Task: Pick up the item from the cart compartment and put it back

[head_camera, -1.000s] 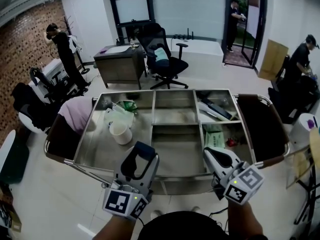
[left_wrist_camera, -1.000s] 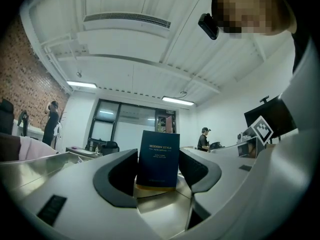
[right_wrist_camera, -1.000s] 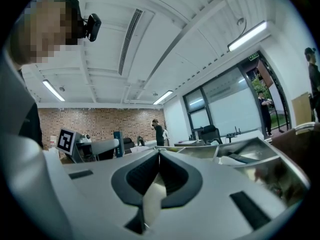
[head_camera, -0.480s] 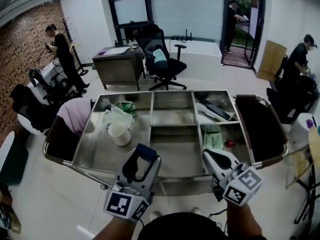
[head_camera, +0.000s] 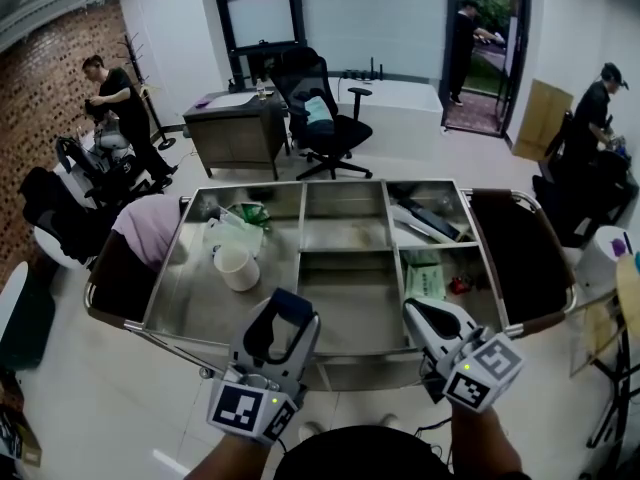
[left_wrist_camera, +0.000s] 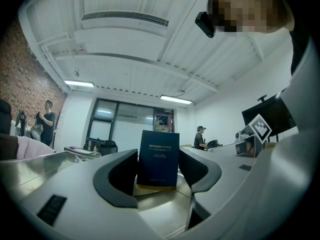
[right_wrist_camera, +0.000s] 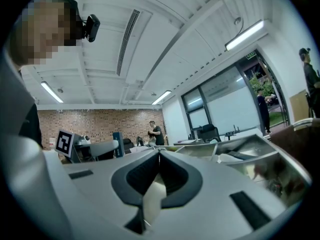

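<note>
Here, the left gripper (head_camera: 290, 311) pinches a dark blue book (left_wrist_camera: 158, 156) upright between its jaws, over the near edge of the steel cart (head_camera: 303, 230). The right gripper (head_camera: 415, 311), jaws pressed together, hangs just before the compartment with the green packet (head_camera: 427, 276). A white cup (head_camera: 237, 267) and plastic bags (head_camera: 232, 232) lie in the left compartment, ahead of the book.
</note>
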`<action>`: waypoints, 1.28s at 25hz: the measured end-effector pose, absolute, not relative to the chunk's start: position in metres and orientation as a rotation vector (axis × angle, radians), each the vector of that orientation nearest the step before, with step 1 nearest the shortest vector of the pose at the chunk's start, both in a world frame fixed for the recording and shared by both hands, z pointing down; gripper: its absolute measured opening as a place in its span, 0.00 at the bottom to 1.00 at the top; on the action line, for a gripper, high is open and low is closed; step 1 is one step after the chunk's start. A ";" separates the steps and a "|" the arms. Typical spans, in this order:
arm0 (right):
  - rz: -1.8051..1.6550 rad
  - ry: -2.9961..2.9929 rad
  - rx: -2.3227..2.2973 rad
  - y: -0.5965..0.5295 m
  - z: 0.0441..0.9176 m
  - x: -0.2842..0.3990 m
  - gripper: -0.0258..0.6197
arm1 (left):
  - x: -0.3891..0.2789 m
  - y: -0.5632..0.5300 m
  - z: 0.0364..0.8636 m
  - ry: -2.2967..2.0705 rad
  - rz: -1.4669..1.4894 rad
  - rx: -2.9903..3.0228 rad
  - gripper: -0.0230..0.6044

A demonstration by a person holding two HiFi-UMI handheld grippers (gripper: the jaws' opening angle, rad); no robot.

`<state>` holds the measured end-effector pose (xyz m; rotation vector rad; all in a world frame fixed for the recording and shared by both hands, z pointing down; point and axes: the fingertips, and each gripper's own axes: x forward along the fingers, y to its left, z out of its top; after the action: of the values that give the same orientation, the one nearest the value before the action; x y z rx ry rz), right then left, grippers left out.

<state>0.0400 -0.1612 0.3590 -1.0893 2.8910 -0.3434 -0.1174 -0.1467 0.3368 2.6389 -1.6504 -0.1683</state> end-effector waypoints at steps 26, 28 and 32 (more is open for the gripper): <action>-0.331 2.893 -1.096 -0.164 0.357 0.047 0.07 | -0.112 -0.169 0.329 -1.666 -0.057 2.681 0.44; -0.328 2.892 -1.098 -0.164 0.357 0.048 0.07 | -0.107 -0.174 0.325 -1.666 -0.041 2.697 0.44; -0.325 2.885 -1.108 -0.163 0.355 0.051 0.07 | -0.093 -0.189 0.317 -1.655 -0.023 2.742 0.44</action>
<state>0.0515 -0.1633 0.3551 -1.1077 2.8851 -0.3254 -0.0926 -0.1890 0.3171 2.7420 -1.6546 -0.0232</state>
